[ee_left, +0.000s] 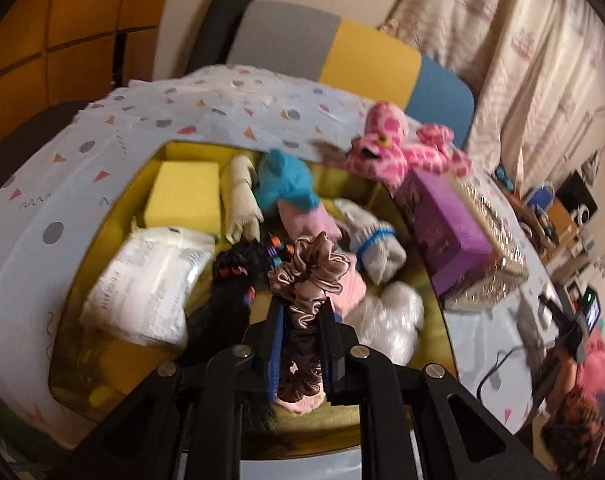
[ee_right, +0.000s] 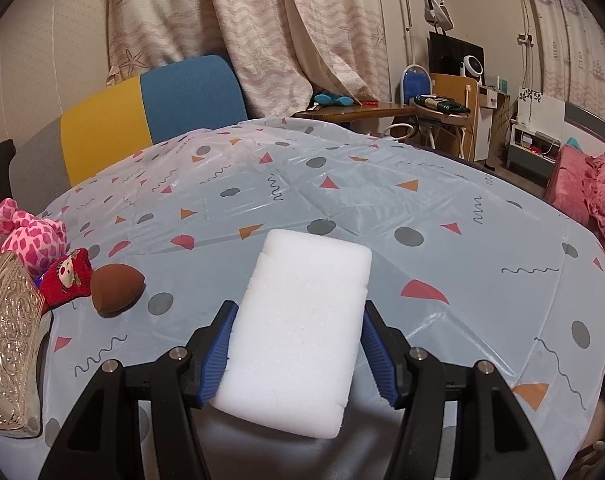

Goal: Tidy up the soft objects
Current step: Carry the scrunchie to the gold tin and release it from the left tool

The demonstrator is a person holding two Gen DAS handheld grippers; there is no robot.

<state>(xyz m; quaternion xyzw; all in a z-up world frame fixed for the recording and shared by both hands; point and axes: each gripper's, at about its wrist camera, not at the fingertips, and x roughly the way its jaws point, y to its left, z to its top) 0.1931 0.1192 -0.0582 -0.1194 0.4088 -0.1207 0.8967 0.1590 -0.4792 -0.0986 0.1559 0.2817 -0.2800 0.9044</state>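
**Scrunchie over the box, sponge in the other grip**

The left gripper [ee_left: 302, 312] is clamping a ruffled brown satin scrunchie [ee_left: 308, 276] above the yellow box [ee_left: 164, 150], which is crowding with socks [ee_left: 376, 244], a yellow sponge [ee_left: 184, 196] and a white packet [ee_left: 142, 284]. The right gripper [ee_right: 298, 344] is squeezing a white foam sponge [ee_right: 298, 328] over the tablecloth's [ee_right: 382, 208] near edge; a brown makeup sponge [ee_right: 116, 288] is lying towards its left edge.

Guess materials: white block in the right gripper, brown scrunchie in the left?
White block: looks like fine-pored foam, probably a melamine-type sponge; matte, grainy surface, soft rounded corners, small nicks along the edges.
Brown scrunchie: likely satin-type fabric; glossy highlights on gathered ruffles. Fibre cannot be told from the blurred left wrist view.
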